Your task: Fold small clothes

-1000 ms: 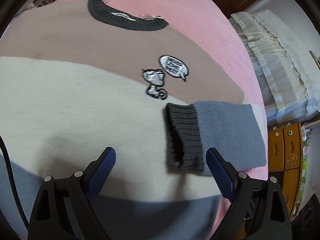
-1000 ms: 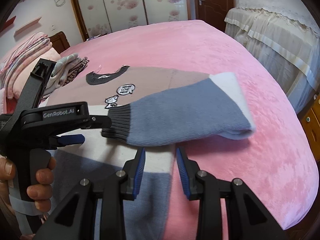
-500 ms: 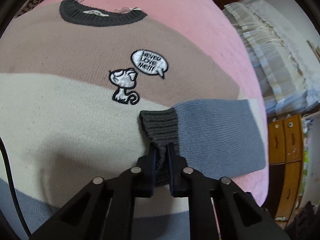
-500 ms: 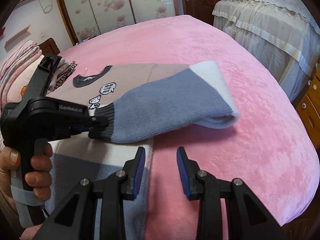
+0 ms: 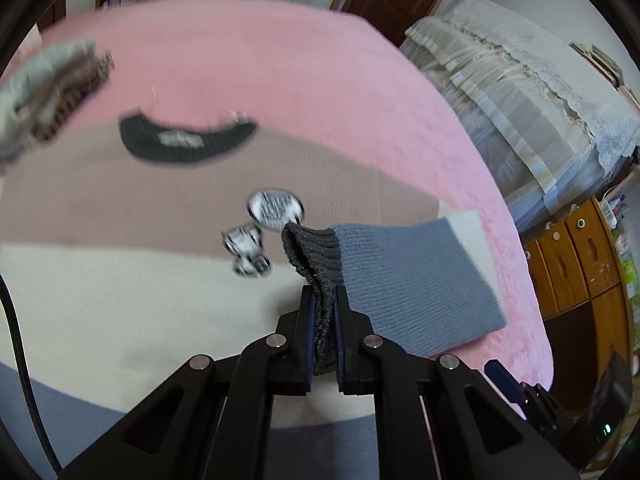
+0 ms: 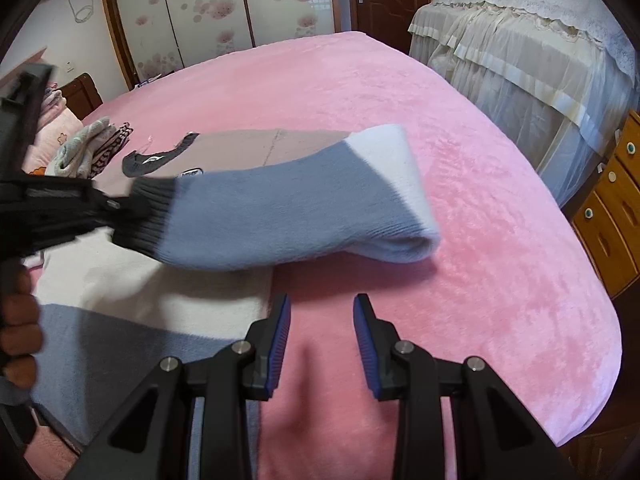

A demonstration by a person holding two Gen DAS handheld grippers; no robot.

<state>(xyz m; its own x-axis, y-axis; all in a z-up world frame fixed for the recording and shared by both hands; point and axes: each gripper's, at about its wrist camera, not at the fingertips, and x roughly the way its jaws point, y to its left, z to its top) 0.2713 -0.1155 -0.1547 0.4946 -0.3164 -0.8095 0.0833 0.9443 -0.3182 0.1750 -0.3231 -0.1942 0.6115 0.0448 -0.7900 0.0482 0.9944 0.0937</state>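
Observation:
A striped knit sweater [image 5: 120, 280] in tan, cream and grey-blue lies flat on the pink bed, dark collar [image 5: 176, 144] at the far side. Its right sleeve [image 5: 408, 280] is folded across the body. My left gripper [image 5: 322, 292] is shut on the sleeve's dark grey cuff [image 5: 316, 252] and holds it raised above the sweater. In the right wrist view the lifted sleeve [image 6: 288, 216] stretches from the left gripper [image 6: 116, 204] to the sweater's edge. My right gripper [image 6: 320, 308] is open and empty, over the pink bedspread just beside the sweater's right edge.
The pink bedspread [image 6: 460, 184] spreads wide to the right and far side. A small pile of folded clothes [image 6: 88, 148] lies near the collar. A second bed with a cream cover [image 6: 532, 40] and a wooden cabinet [image 6: 612, 208] stand to the right.
My left gripper closed on the sleeve cuff and lifted it off the sweater. My right gripper drew back to the right, off the sweater, and stays open.

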